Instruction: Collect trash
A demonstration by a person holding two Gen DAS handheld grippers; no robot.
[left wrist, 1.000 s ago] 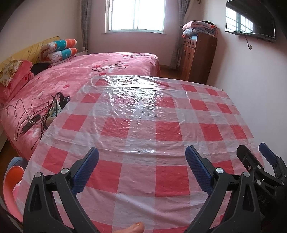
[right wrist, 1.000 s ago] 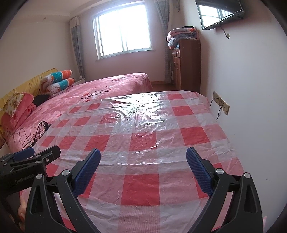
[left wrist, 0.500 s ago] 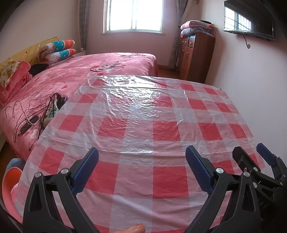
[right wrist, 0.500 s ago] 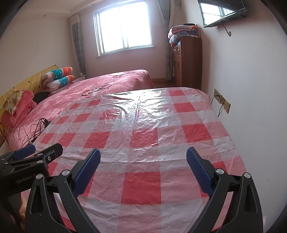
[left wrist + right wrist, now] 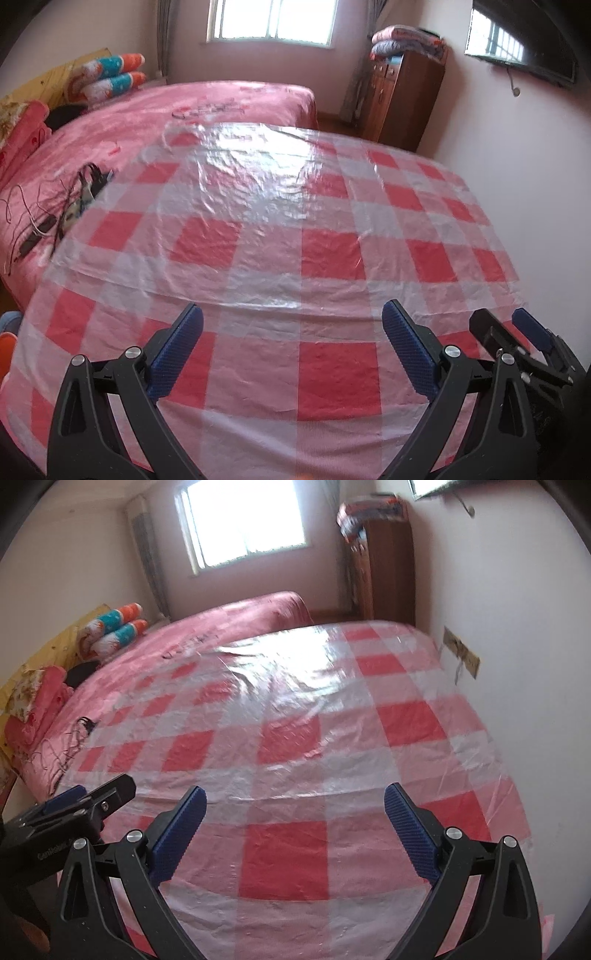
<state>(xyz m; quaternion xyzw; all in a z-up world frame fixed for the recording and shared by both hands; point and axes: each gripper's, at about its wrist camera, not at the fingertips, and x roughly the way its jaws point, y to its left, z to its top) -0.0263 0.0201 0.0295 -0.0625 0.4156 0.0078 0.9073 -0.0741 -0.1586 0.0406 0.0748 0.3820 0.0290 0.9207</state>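
While no trash shows anywhere, the red-checked plastic cloth [image 5: 266, 236] covers the table beside a pink bed [image 5: 229, 99]. Both the left gripper [image 5: 291, 325] and right gripper [image 5: 295, 805] hover above it, jaws spread wide, holding nothing. 1 wooden cabinet [image 5: 402, 96] stands near the window [image 5: 273, 18].

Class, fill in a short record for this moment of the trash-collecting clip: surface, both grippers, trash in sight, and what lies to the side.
surface: table under a red-and-white checked plastic cloth
left gripper: jaws open, holding nothing
right gripper: jaws open, holding nothing
trash in sight: none on the cloth
to the side: pink bed with a tangle of cables
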